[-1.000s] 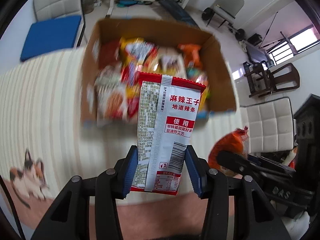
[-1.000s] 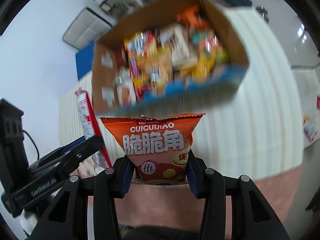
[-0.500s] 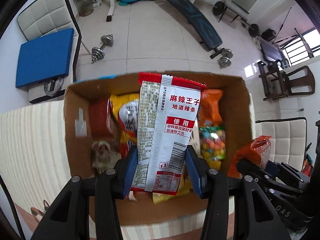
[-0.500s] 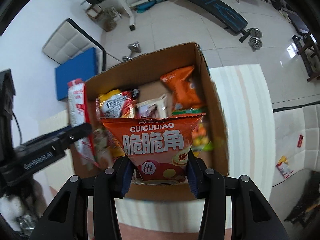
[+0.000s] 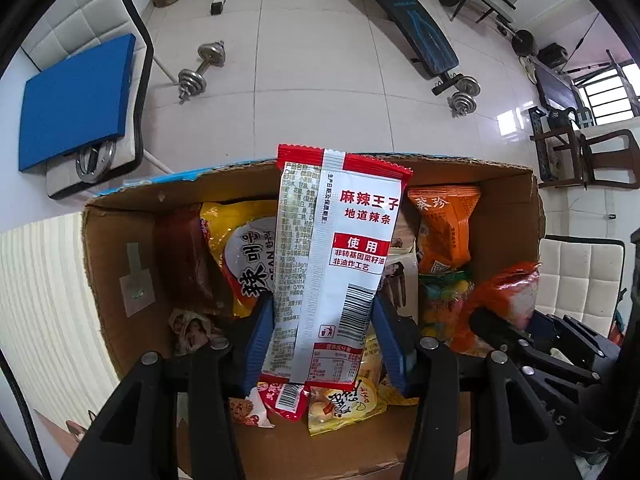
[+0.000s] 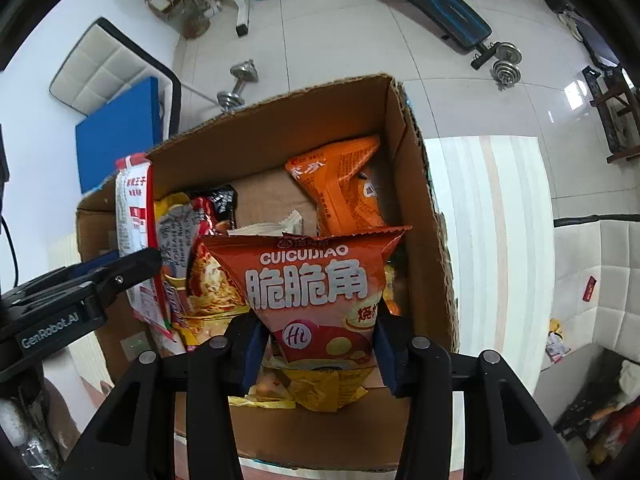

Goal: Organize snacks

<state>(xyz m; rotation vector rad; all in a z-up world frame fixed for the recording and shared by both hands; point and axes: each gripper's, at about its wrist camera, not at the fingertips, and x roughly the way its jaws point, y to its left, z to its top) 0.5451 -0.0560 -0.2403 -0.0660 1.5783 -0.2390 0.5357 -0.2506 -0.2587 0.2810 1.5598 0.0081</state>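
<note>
My left gripper [image 5: 324, 340] is shut on a white and red spicy-strip packet [image 5: 336, 256] and holds it upright over the open cardboard box [image 5: 116, 248]. My right gripper [image 6: 316, 344] is shut on an orange-red CUICUIJIAO chip bag [image 6: 312, 284] and holds it over the same box [image 6: 424, 208]. The box holds several snack packs, among them an orange bag [image 5: 444, 228], also in the right wrist view [image 6: 344, 184], and a yellow noodle pack [image 5: 244, 252]. The left gripper and its packet [image 6: 132, 216] show at the left of the right wrist view.
The box stands on a striped tablecloth [image 5: 40, 312] near the table's far edge. Beyond it lie tiled floor, dumbbells [image 5: 200, 68], a weight bench [image 5: 404, 12] and a chair with a blue cushion [image 5: 76, 96]. White padded chairs [image 5: 576, 276] stand at the right.
Both grippers have moved forward from in front of the box to right over its opening, each still holding its packet. The box now fills the lower half of both views.
</note>
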